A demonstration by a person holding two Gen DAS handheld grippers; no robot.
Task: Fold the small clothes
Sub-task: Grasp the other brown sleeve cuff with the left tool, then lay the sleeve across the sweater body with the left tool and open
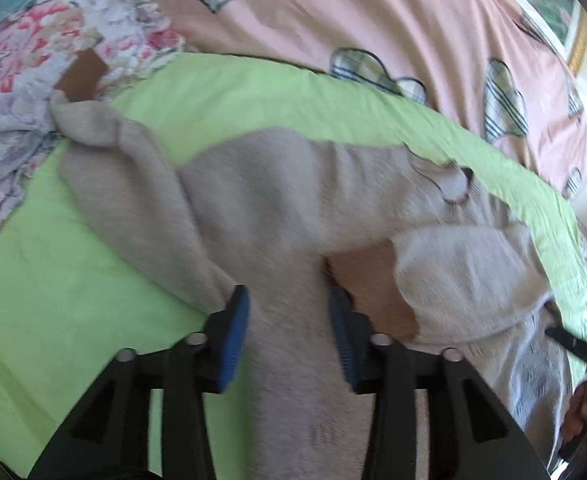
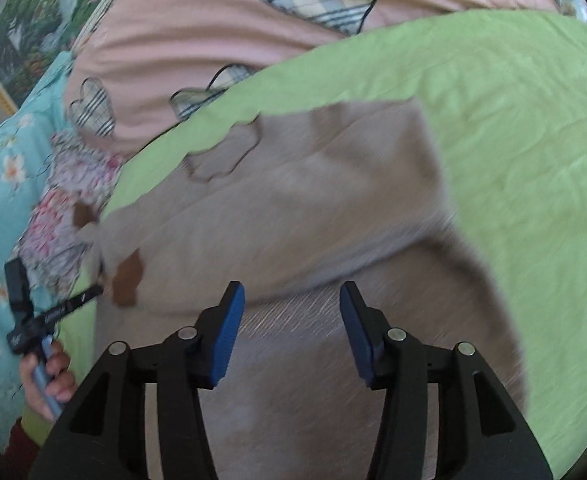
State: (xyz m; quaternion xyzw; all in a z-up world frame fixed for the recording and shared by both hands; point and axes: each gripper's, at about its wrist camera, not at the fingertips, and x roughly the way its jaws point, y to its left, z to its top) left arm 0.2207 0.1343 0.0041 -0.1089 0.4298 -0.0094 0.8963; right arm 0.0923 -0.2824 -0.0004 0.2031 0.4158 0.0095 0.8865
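I have the beige top (image 1: 277, 200) spread on the green sheet (image 1: 73, 280) of the bed, one sleeve reaching toward the floral cloth (image 1: 9, 80). My left gripper (image 1: 289, 336) has its jaws parted with a band of the top running up between them; the blue pads (image 1: 235, 336) sit beside the fabric, so I cannot tell if they bite. My right gripper (image 2: 291, 332) also stands parted over the top (image 2: 313, 184), fabric between the jaws. To fold well, I judge both should clench on one layer only, lift level together, and carry the edge over without dragging the sheet.
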